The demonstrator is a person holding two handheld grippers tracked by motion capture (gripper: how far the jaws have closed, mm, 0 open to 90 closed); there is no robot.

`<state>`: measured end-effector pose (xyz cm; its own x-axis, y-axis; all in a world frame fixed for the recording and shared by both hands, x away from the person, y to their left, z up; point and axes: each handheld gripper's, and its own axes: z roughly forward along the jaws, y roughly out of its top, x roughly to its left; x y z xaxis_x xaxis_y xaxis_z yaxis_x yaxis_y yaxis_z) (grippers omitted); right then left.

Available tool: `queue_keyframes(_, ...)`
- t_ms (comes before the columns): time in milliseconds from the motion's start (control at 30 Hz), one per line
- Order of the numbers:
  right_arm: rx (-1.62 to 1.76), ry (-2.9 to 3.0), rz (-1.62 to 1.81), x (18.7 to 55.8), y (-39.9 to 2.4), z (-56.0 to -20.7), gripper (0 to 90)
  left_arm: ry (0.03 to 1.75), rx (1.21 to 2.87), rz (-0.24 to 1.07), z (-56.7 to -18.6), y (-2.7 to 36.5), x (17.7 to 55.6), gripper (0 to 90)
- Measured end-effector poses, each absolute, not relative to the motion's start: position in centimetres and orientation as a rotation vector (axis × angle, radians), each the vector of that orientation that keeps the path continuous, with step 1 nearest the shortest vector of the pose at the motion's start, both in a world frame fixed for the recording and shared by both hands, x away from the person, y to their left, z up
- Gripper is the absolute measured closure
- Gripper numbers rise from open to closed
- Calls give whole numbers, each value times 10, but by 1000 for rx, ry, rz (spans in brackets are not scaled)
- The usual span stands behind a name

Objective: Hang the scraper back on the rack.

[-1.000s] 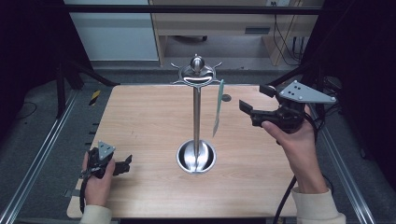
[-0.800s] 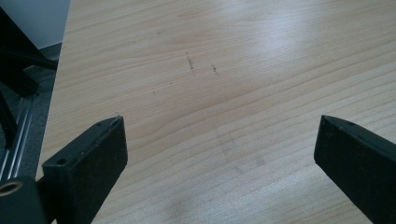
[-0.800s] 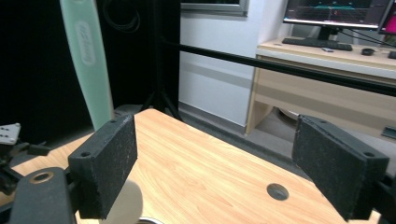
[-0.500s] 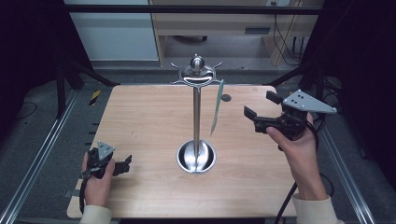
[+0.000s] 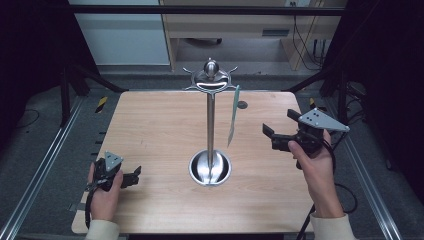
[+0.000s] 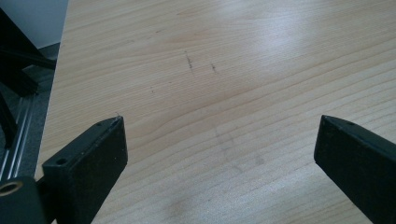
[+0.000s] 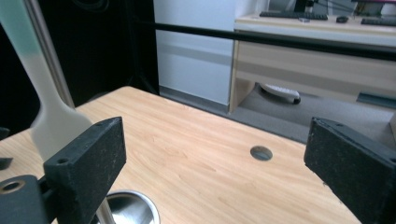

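A chrome hook stand (image 5: 210,125) rises from a round base in the middle of the wooden table (image 5: 150,130). From one of its top hooks hangs a pale spatula (image 5: 232,117) with a teal handle. My right gripper (image 5: 279,125) is held above the table just right of the spatula, pointing left. Its jaws have just been opening and stand open with nothing between them. In the right gripper view the spatula blade (image 7: 46,112) hangs beyond the left jaw. My left gripper (image 5: 134,176) rests open near the front left edge, over bare wood (image 6: 210,93).
A small round hole (image 5: 242,105) sits in the tabletop behind the spatula. Metal rails run along both sides of the table. Behind the table stand a desk and a white cabinet. The stand's shiny base (image 7: 130,207) lies close to the right gripper's left jaw.
The right gripper has come down and a little nearer the front edge, away from the spatula. Its jaws look slightly wider. The left gripper has kept still.
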<state>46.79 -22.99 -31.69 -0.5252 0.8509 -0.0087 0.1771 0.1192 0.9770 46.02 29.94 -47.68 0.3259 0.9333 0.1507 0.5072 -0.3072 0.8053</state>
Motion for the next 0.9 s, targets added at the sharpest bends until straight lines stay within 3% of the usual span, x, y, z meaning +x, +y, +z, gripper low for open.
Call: queue_keyframes(900, 1132, 1816, 1337, 484, -243, -391, 77, 1248, 1913, 859, -473, 299, 460, 25)
